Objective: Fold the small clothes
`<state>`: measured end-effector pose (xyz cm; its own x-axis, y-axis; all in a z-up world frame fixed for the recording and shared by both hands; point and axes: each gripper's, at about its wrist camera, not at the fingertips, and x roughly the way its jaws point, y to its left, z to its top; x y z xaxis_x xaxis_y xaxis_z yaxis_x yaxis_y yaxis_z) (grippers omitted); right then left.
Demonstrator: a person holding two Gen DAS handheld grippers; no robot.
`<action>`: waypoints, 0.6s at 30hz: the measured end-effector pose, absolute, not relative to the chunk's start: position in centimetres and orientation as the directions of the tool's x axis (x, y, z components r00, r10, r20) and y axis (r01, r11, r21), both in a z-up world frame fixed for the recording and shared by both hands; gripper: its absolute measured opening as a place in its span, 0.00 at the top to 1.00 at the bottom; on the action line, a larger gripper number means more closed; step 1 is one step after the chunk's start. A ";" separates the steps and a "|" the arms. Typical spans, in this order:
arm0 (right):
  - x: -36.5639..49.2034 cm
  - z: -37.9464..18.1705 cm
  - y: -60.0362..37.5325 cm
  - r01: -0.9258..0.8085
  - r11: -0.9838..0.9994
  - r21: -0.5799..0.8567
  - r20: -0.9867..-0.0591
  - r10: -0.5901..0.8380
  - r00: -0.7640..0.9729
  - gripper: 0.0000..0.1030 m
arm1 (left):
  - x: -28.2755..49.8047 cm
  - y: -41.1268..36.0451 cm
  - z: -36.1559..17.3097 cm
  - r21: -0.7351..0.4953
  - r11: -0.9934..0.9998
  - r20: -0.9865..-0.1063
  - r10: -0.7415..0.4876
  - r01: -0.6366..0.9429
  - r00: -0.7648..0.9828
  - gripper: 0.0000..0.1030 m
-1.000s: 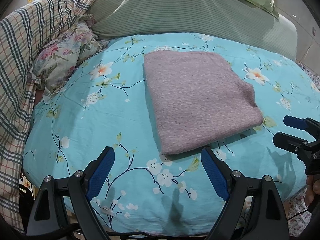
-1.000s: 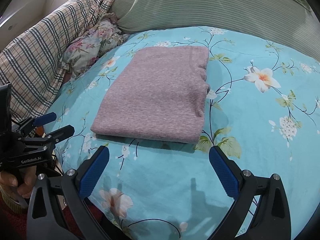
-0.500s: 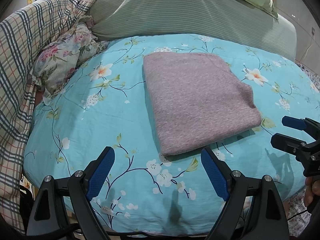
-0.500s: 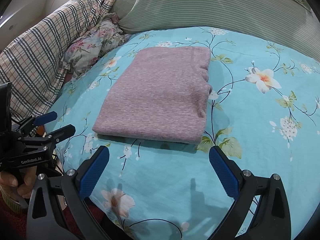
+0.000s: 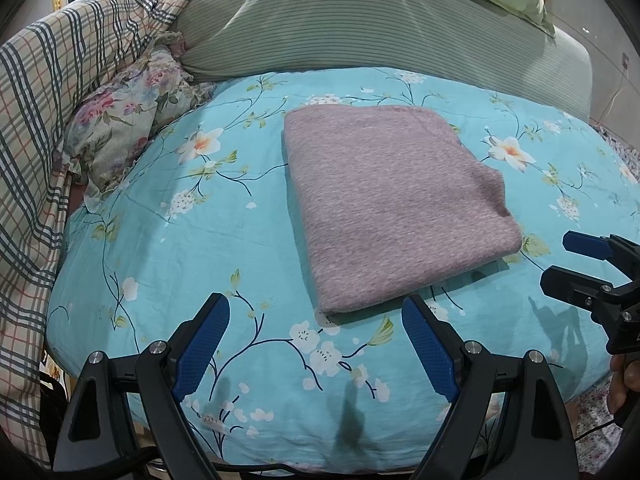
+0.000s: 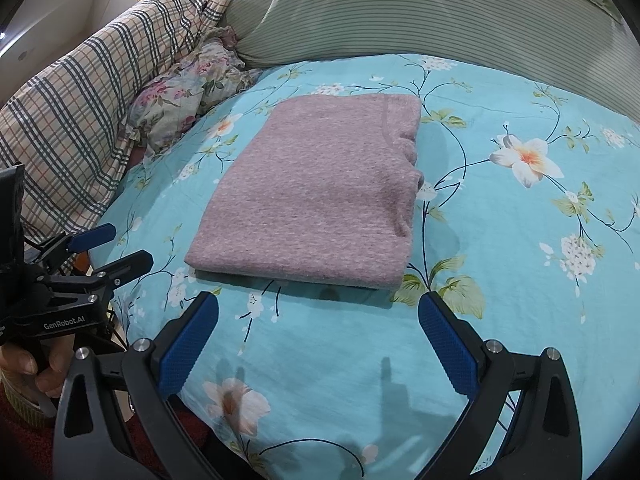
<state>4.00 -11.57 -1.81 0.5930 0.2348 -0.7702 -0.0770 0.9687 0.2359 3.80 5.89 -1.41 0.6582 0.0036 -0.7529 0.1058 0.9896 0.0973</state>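
Observation:
A mauve knit garment (image 5: 392,208) lies folded into a flat rectangle on the turquoise floral bedspread (image 5: 168,240); it also shows in the right wrist view (image 6: 316,196). My left gripper (image 5: 316,320) is open and empty, held just short of the garment's near edge. My right gripper (image 6: 318,316) is open and empty, just short of the near edge too. Each gripper shows in the other's view, the right one at the right edge (image 5: 560,258) and the left one at the left edge (image 6: 116,246), both with jaws apart.
A green striped pillow (image 5: 360,16) lies behind the garment. A plaid quilt (image 5: 48,92) and a floral pillow (image 5: 124,116) are piled at the left. The bed's front edge drops off below the grippers.
Both grippers have drawn back slightly, so the garment sits a little farther up in each view. The garment has not moved.

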 end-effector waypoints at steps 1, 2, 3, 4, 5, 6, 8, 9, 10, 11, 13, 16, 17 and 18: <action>4.0 -1.8 -11.6 -0.076 0.969 0.237 -0.771 0.235 0.592 0.03 | 3.9 5.9 -1.4 0.098 0.989 -0.753 0.003 0.108 0.658 0.14; 4.0 -1.8 -11.5 -0.076 0.969 0.237 -0.771 0.235 0.592 0.03 | 3.9 5.9 -1.4 0.099 0.989 -0.753 0.003 0.108 0.658 0.14; 4.2 -1.8 -11.6 -0.078 0.968 0.237 -0.771 0.236 0.591 0.03 | 3.9 5.8 -1.5 0.099 0.989 -0.753 0.003 0.108 0.658 0.14; 4.2 -1.8 -11.7 -0.078 0.968 0.238 -0.771 0.237 0.591 0.03 | 4.0 5.8 -1.5 0.099 0.989 -0.753 0.004 0.108 0.658 0.14; 4.2 -1.8 -11.7 -0.079 0.968 0.238 -0.771 0.237 0.591 0.03 | 4.0 5.8 -1.5 0.099 0.989 -0.753 0.002 0.109 0.658 0.14; 4.2 -1.8 -11.7 -0.078 0.968 0.237 -0.771 0.237 0.592 0.03 | 4.1 5.8 -1.5 0.097 0.989 -0.753 0.001 0.110 0.658 0.14; 4.3 -1.8 -11.8 -0.079 0.968 0.237 -0.771 0.236 0.592 0.03 | 4.1 5.8 -1.5 0.097 0.989 -0.753 0.001 0.110 0.658 0.14; 4.3 -1.7 -11.7 -0.078 0.968 0.237 -0.770 0.236 0.592 0.03 | 4.2 5.7 -1.5 0.098 0.989 -0.754 0.001 0.111 0.657 0.14; 4.3 -1.7 -11.8 -0.078 0.968 0.238 -0.770 0.237 0.592 0.03 | 4.3 5.7 -1.6 0.099 0.989 -0.754 0.002 0.111 0.657 0.14; 4.3 -1.7 -11.8 -0.078 0.968 0.238 -0.770 0.237 0.592 0.03 | 4.3 5.7 -1.6 0.099 0.989 -0.754 0.001 0.112 0.657 0.14; 4.4 -1.7 -11.9 -0.080 0.968 0.238 -0.770 0.238 0.592 0.03 | 4.3 5.7 -1.6 0.098 0.989 -0.754 0.000 0.113 0.657 0.14; 4.4 -1.7 -11.9 -0.081 0.968 0.237 -0.770 0.238 0.592 0.03 | 4.4 5.7 -1.5 0.100 0.989 -0.753 0.000 0.113 0.658 0.14; 4.4 -1.7 -11.8 -0.081 0.968 0.238 -0.770 0.238 0.592 0.03 | 4.3 5.7 -1.5 0.099 0.989 -0.753 0.000 0.114 0.658 0.14; 4.4 -1.7 -11.8 -0.079 0.968 0.239 -0.769 0.238 0.593 0.03 | 4.4 5.7 -1.5 0.098 0.989 -0.753 -0.001 0.114 0.658 0.14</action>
<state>4.36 -11.78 -1.67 0.5932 0.2383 -0.7690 -0.0794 0.9679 0.2387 4.35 5.67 -1.54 0.6580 -0.0007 -0.7530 0.1138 0.9886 0.0985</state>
